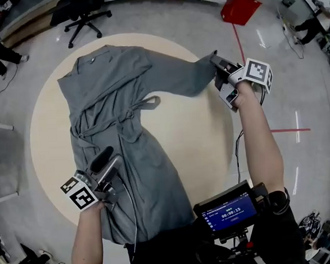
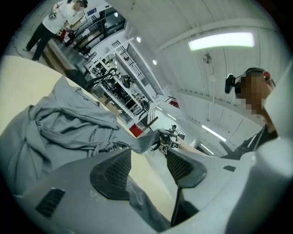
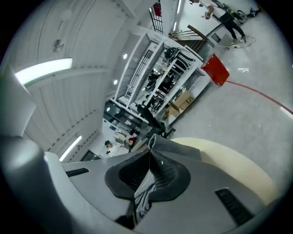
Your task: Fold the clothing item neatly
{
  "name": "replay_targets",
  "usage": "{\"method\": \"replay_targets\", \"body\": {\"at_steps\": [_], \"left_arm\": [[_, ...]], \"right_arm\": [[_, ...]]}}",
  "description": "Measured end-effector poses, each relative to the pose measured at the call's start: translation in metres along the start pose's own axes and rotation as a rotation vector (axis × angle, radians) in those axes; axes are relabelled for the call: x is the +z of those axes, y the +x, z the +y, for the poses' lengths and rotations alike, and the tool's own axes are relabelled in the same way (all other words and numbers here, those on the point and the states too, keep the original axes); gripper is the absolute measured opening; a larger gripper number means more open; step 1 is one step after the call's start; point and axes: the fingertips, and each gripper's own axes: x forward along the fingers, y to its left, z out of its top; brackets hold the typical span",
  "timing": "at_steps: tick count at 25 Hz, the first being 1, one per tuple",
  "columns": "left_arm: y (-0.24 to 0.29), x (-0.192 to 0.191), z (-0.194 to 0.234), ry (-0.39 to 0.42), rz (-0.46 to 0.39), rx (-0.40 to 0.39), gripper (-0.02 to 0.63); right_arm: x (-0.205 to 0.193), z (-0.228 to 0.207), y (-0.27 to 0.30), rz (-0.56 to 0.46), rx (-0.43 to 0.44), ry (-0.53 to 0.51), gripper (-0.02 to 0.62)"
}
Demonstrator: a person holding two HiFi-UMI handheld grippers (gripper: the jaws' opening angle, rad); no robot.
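- Left gripper point(image 1: 106, 157): grey shell, cube of black-and-white square markers.
- Right gripper point(image 1: 214, 57): same grey build and marker cube, thin black cable point(image 1: 237, 149) trailing.
- Fingers point(image 2: 111, 172): dark, mesh-textured pads.
- Chest: black screen point(image 1: 227, 212), blue display.

Left gripper point(image 1: 106, 156) lower left, jaws apart; right gripper point(image 1: 215, 60) upper right, arm outstretched, jaws clamped on robe sleeve point(image 1: 175, 77)

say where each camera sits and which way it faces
Head view: on the person's head, looking steeply down at the robe on the round table; both forearms show.
Left gripper view: on the left gripper, facing across the robe; its parted jaws show.
Right gripper view: on the right gripper, facing shelves; its jaws show, shut on the sleeve.
Head and left gripper views share the robe.
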Motion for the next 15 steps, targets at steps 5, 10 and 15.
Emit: {"method": "replay_targets", "body": {"at_steps": [5,10,15], "left_arm": [[-0.054,0.014,0.041,0.123,-0.005,0.026,0.242],[-0.128,0.041,0.069,0.112,-0.049,-0.017,0.241],[-0.164,0.048,0.100,0.077,-0.085,-0.015,0.242]], "right_arm": [[-0.022,0.089,0.060,-0.027,-0.068,-0.072,0.015],[-0.073,0.167,0.146,0.002,-0.103,-0.143,0.015],[-0.144,0.212,0.257,0.102,-0.118,-0.194,0.015]]}}
